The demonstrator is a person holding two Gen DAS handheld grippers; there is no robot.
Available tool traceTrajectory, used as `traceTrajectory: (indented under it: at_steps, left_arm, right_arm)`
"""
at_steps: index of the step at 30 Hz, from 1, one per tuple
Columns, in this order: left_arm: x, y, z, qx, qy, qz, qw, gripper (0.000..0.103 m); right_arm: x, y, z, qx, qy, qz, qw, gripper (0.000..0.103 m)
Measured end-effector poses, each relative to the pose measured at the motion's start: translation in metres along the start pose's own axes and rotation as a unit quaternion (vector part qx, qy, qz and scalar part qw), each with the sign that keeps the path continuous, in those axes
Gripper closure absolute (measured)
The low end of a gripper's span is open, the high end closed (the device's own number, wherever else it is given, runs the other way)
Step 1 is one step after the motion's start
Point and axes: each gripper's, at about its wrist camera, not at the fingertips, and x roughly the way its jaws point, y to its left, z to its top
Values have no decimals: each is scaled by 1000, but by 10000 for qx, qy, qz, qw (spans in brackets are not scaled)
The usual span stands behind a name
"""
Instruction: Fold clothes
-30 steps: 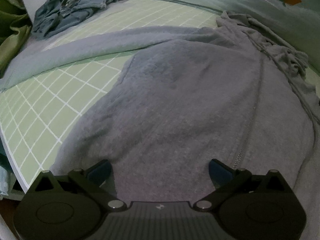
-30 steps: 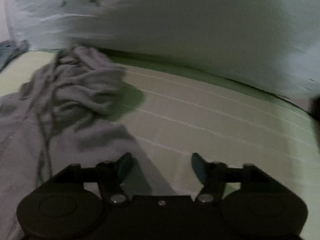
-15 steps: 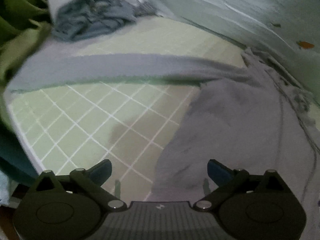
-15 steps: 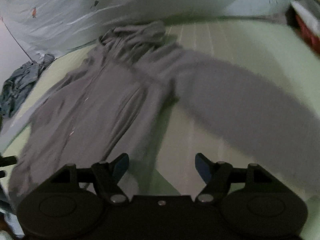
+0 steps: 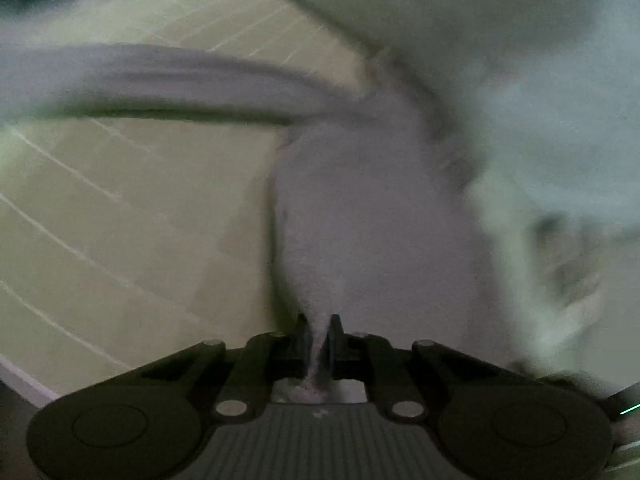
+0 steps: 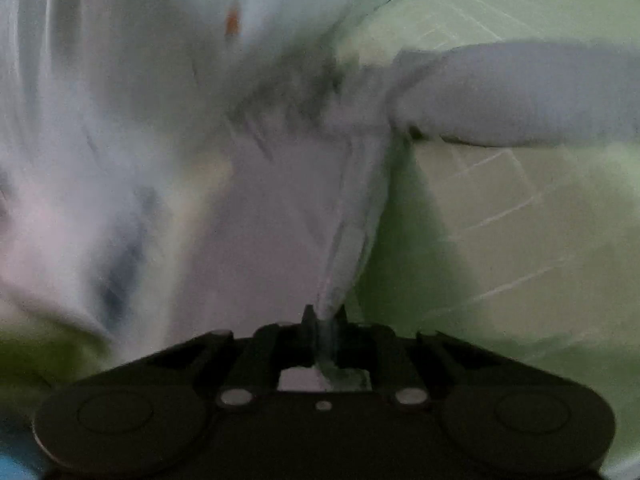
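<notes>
Grey fleece fills both my views: the hoodie [image 5: 372, 216] lies on the green grid sheet [image 5: 120, 220], a sleeve [image 5: 160, 80] stretched sideways. My left hand-held gripper [image 5: 318, 336] has just closed, pinching a fold of it that runs straight ahead from the jaws. My right hand-held gripper [image 6: 325, 326] has likewise just closed on the hoodie's edge.

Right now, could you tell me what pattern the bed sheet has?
Pale green sheet with thin white grid lines; left wrist view.
</notes>
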Motion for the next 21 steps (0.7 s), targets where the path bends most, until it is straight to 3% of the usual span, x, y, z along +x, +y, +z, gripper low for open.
traceTrajectory:
  at_steps: [1,3,5,7,9,14,17,19,21]
  left_arm:
    - [-9,3,3,-118,-108,-18,9999,91]
    - [-9,0,4,400,-223,902,9949,74]
    - [3,6,3,561,-58,1535,9865,66]
    - [12,12,-1,509,226,1593,9857,59]
    - [17,12,-8,615,333,1572,9851,36]
    - [24,4,-14,1108,388,1910,9746,33]
    - [14,7,-7,1140,226,2147,9697,24]
    - [6,11,0,1115,39,2359,9654,21]
    - [-3,19,9,1044,-143,2575,9605,15]
  right_arm:
    - [-8,-3,1,146,-134,-69,9998,95]
    - [-10,1,0,-344,-123,-871,9955,92]
    - [2,7,-7,-1089,95,-1840,9768,75]
    - [9,9,-16,-1263,143,-2245,9662,63]
    - [9,12,-22,-1224,61,-2179,9682,54]
    - [23,17,-29,-1346,151,-2354,9624,33]
    - [31,27,-35,-1747,72,-2696,9470,9]
    - [35,35,-39,-2080,-32,-2844,9359,1]
    - [43,42,-41,-2346,-58,-2941,9265,1]
